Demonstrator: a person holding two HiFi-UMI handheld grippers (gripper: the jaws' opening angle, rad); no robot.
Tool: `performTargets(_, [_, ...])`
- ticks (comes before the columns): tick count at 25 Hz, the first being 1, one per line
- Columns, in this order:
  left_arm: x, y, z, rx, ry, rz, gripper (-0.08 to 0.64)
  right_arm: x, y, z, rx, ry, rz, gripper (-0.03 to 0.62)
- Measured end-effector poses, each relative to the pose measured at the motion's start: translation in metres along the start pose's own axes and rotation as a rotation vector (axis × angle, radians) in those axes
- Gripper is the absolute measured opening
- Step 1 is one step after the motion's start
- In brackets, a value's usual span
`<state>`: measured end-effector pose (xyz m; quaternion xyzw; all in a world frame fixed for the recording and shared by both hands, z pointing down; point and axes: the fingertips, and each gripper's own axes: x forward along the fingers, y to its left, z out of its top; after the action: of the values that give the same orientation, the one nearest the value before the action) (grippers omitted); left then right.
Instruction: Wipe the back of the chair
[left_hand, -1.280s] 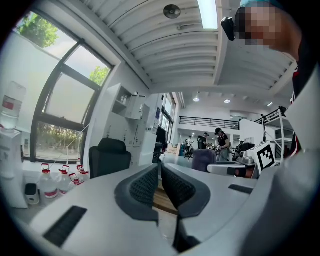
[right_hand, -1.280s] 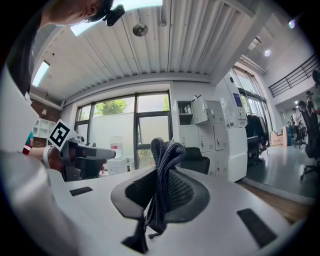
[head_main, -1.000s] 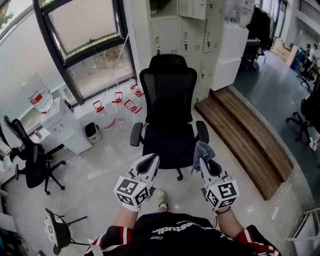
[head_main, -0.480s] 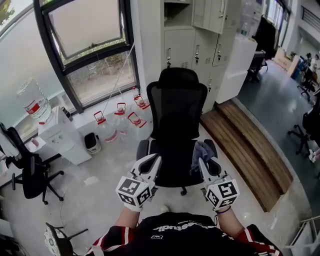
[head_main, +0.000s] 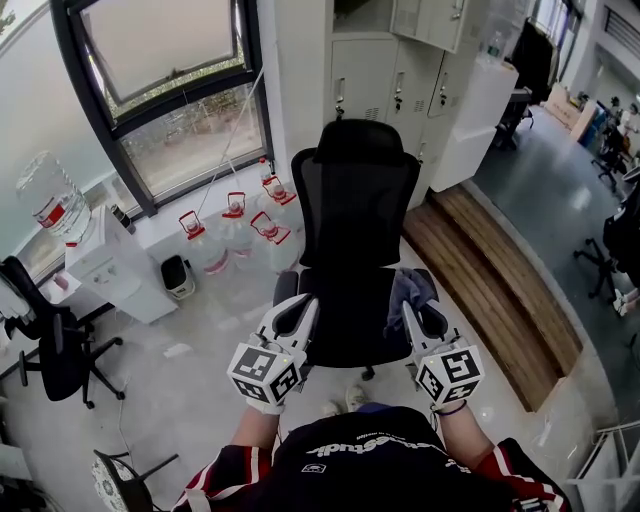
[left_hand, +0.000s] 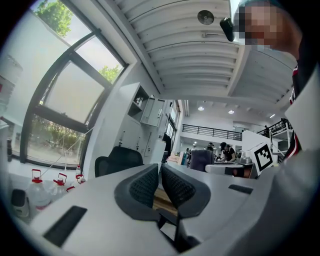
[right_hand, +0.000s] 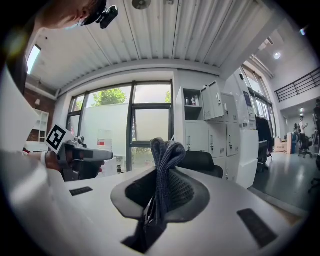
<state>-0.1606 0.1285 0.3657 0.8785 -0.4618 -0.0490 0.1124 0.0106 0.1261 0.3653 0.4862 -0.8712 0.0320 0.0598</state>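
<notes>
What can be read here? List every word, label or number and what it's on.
None can be quoted.
Shirt print: upside down, too blurred to read.
Water bottle label: red, too small to read.
Left gripper and right gripper cubes: square markers only, no words.
Cloth: no print.

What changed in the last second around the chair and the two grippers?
The person has moved closer to the chair, so both grippers now show over the front of its seat instead of short of it. Nothing was taken hold of or let go. The right gripper stays shut on the cloth, and the left gripper stays shut and empty.
</notes>
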Motion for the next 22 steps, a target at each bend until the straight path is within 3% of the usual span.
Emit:
performTargets(13, [0.050,0.034,0.005,0.054,0.025,0.052,0.038,0.066,-0.046,-0.015,0.050,0.014,0.027,0.064])
performTargets(22, [0.163,0.066,0.015,0.072,0.057,0.015,0.038,0.135,-0.138,-0.013,0.083,0.011,-0.012,0.064])
